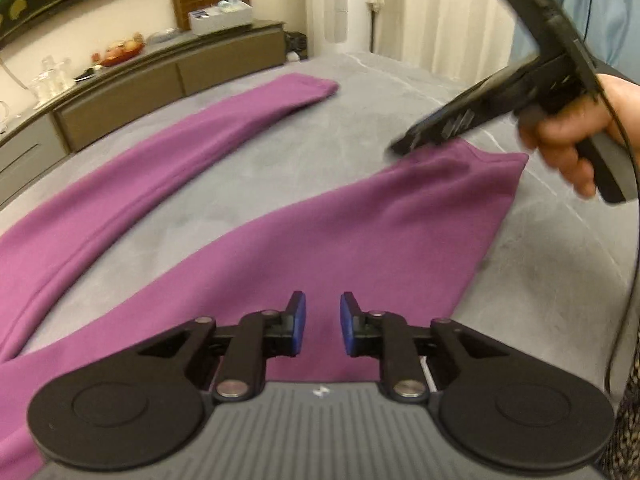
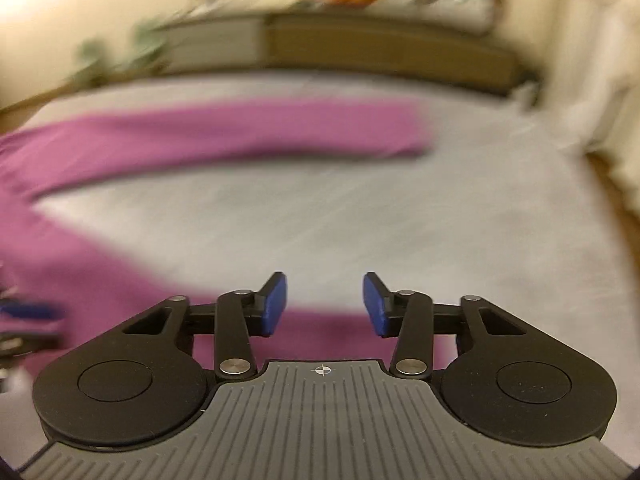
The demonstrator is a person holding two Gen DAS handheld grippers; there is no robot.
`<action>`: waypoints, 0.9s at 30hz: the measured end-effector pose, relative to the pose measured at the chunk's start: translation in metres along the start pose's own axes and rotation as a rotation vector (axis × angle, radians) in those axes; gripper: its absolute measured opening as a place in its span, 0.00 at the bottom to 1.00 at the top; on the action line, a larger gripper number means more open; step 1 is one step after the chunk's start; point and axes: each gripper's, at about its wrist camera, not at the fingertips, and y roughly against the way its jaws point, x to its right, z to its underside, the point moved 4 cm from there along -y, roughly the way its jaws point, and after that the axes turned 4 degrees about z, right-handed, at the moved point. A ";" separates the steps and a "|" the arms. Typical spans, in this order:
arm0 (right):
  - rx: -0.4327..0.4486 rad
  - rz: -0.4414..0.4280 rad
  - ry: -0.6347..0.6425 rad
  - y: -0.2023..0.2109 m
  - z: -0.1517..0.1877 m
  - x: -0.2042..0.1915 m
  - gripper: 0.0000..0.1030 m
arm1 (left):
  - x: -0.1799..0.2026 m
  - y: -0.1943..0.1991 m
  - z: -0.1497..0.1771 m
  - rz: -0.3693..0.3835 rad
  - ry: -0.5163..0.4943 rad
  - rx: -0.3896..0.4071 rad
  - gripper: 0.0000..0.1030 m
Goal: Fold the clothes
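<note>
Purple trousers (image 1: 340, 224) lie spread on a grey bed (image 1: 400, 92), legs apart in a V. My left gripper (image 1: 323, 326) hovers open over the near leg, nothing between its blue pads. A hand holds my right gripper (image 1: 404, 148) at the right, its tip just above the near leg's cuff. In the blurred right wrist view, the right gripper (image 2: 325, 304) is open and empty above the cuff edge of the trousers (image 2: 240, 136), with the far leg stretched across the bed (image 2: 360, 220).
A long low sideboard (image 1: 168, 80) runs along the far wall, bearing glassware, a fruit bowl and a white box. Curtains (image 1: 432, 8) hang at the back right. A black cable trails down from the right gripper's handle at the right edge.
</note>
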 end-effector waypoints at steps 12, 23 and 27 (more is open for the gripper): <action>0.061 0.183 -0.024 0.005 -0.004 0.023 0.45 | 0.022 0.009 -0.009 0.015 0.020 0.018 0.18; 0.081 0.340 0.055 -0.018 -0.007 0.030 0.44 | 0.046 -0.004 -0.002 0.031 0.035 -0.007 0.18; 0.148 0.182 0.001 0.021 -0.008 0.017 0.44 | 0.010 0.046 0.017 -0.057 0.093 0.109 0.25</action>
